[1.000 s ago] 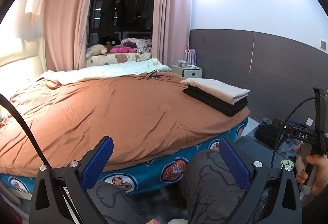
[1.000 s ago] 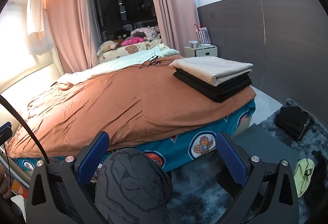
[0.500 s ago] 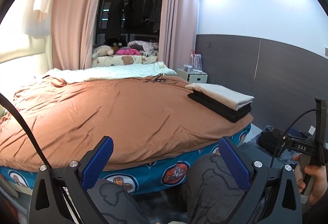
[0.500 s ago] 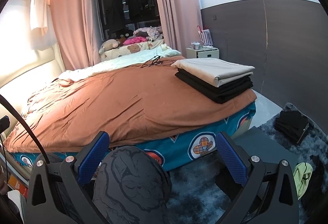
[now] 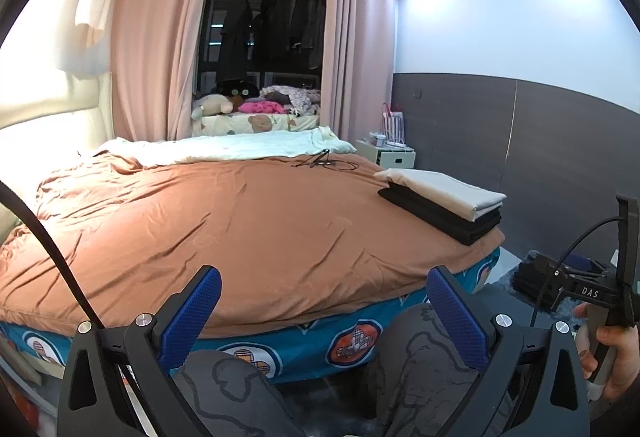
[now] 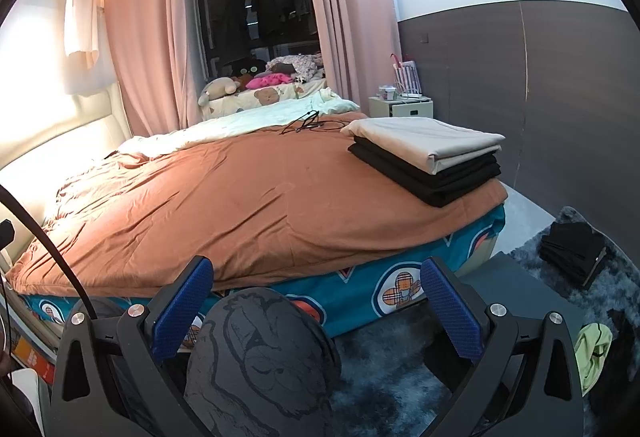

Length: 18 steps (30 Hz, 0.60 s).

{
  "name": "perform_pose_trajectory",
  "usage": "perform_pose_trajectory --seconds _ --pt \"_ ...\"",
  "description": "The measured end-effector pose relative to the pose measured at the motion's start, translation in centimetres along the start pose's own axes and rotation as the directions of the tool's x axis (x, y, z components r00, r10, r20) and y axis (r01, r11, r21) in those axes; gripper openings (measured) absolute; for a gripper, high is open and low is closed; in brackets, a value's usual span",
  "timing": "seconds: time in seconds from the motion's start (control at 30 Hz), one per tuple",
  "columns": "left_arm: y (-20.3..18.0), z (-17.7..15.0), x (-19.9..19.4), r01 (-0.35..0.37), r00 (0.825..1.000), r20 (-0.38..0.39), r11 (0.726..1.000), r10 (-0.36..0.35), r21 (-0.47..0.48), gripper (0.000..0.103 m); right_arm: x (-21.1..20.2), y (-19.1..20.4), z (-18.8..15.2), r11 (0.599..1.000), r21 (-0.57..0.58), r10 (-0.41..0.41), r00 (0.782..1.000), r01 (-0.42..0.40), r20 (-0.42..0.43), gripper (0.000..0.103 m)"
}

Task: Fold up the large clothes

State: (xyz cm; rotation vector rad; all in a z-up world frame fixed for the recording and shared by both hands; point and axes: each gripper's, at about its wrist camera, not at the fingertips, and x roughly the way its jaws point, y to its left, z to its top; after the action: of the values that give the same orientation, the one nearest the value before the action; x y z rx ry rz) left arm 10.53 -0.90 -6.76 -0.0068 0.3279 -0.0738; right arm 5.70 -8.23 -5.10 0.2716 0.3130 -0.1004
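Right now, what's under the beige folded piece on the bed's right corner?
Under the beige folded piece lie black folded garments, stacked on the brown bedspread. How many black pieces there are cannot be told; the layers hide one another.

Orange-brown cover (image 6: 248, 197), cream-over-black folded stack (image 6: 432, 157), teal badge-patterned sheet (image 6: 400, 289).

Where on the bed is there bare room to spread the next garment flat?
The brown duvet is bare across its middle and near edge, between the cream headboard and the folded cream-and-black clothes stack. It is crowded at the far right corner by that stack, with a black cable beyond.
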Motion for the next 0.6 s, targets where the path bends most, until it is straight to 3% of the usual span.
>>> perform_pose_trajectory --seconds 0.6 --pt "0.48 -0.32 -0.03 -0.013 1.0 0.0 1.0 0.013 -0.003 0.103 0.42 0.37 -0.08 1.0 -0.008 0.003 1.0 -0.003 0.002 0.103"
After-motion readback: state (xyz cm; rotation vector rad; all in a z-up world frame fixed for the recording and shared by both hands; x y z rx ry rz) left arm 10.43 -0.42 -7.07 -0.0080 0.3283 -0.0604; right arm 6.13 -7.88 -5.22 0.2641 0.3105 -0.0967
